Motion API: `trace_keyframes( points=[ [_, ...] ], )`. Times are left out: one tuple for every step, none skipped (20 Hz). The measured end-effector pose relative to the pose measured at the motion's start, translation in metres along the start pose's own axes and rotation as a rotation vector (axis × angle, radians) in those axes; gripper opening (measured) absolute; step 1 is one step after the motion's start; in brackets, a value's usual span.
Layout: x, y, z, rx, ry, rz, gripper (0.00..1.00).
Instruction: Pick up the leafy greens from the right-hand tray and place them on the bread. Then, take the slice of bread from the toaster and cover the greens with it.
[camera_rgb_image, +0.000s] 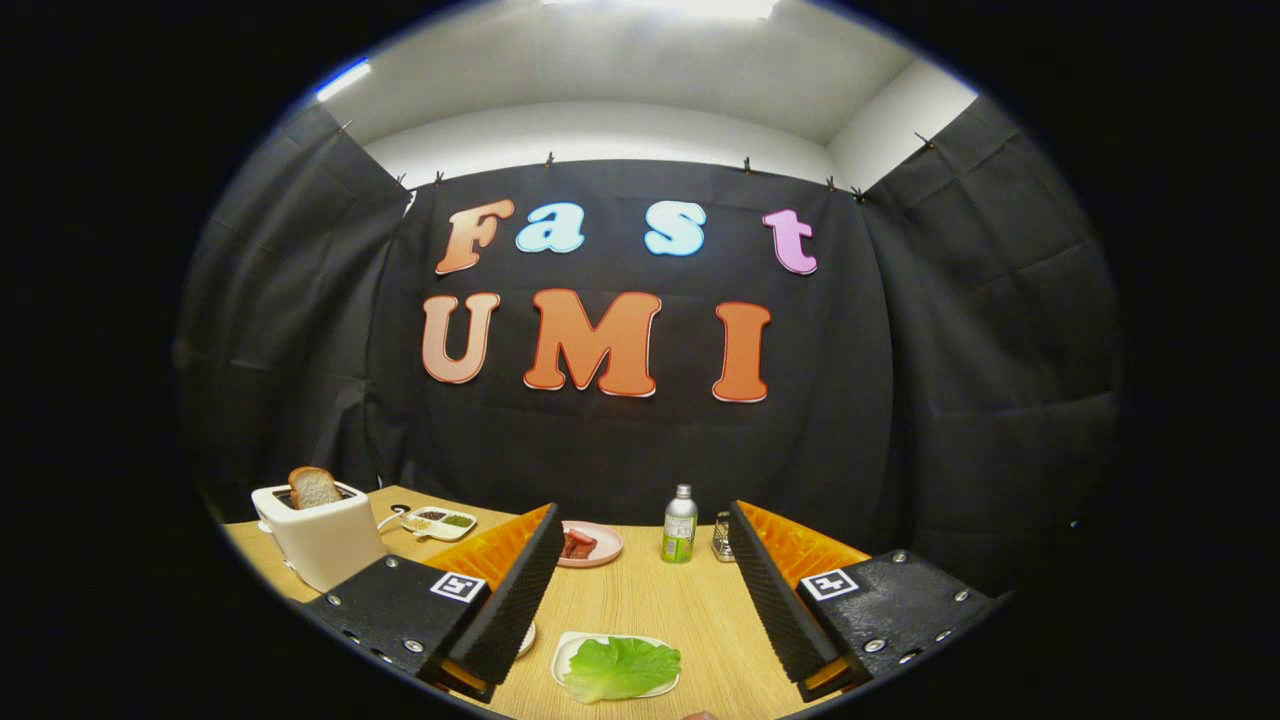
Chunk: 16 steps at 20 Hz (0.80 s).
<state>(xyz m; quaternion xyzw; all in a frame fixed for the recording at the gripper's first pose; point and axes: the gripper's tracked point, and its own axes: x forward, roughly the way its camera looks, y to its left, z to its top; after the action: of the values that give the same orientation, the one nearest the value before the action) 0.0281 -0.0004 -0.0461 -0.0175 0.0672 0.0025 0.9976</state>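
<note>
Gripper view: jaws wide apart, empty; leafy greens (620, 667) on tray (563, 655) between fingers (520, 590).

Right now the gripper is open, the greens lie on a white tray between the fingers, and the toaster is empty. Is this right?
Not quite: the toaster holds a bread slice, as the gripper view shows. The gripper is open, and the greens lie on the white tray between its fingers.

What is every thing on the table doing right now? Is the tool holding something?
Tool: open, fingers wide apart, holding nothing.
Leafy greens: lying flat on their white tray, between the fingers, untouched.
Slice of bread: standing up out of the toaster.
Toaster: upright, beyond the left finger.
Bottle: upright, cap on.
Pink plate: holding red food.
Divided dish: filled compartments.
</note>
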Motion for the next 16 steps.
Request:
trace_keyframes(
  points=[
    [0.005, 0.0, -0.006, -0.011, 0.022, -0.002, 0.99],
    [0.009, -0.001, -0.011, -0.029, 0.046, -0.007, 0.99],
    [0.015, 0.0, -0.018, -0.049, 0.078, -0.006, 0.99],
    [0.019, 0.001, -0.028, -0.065, 0.118, 0.0, 0.99],
    [0.024, 0.004, -0.04, -0.072, 0.166, 0.011, 0.99],
    [0.03, 0.009, -0.053, -0.066, 0.22, 0.025, 0.99],
    [0.035, 0.015, -0.069, -0.052, 0.277, 0.044, 0.99],
    [0.039, 0.022, -0.083, -0.042, 0.341, 0.065, 0.99],
    [0.043, 0.028, -0.1, -0.036, 0.404, 0.079, 0.99],
    [0.047, 0.033, -0.114, -0.037, 0.466, 0.085, 0.99],
    [0.049, 0.037, -0.127, -0.042, 0.522, 0.088, 0.98],
    [0.051, 0.04, -0.137, -0.055, 0.575, 0.088, 0.98],
    [0.052, 0.045, -0.149, -0.069, 0.631, 0.089, 0.98],
    [0.052, 0.049, -0.158, -0.081, 0.675, 0.097, 0.98],
    [0.053, 0.054, -0.166, -0.092, 0.713, 0.107, 0.97],
    [0.053, 0.056, -0.171, -0.104, 0.751, 0.11, 0.96]
  ],
)
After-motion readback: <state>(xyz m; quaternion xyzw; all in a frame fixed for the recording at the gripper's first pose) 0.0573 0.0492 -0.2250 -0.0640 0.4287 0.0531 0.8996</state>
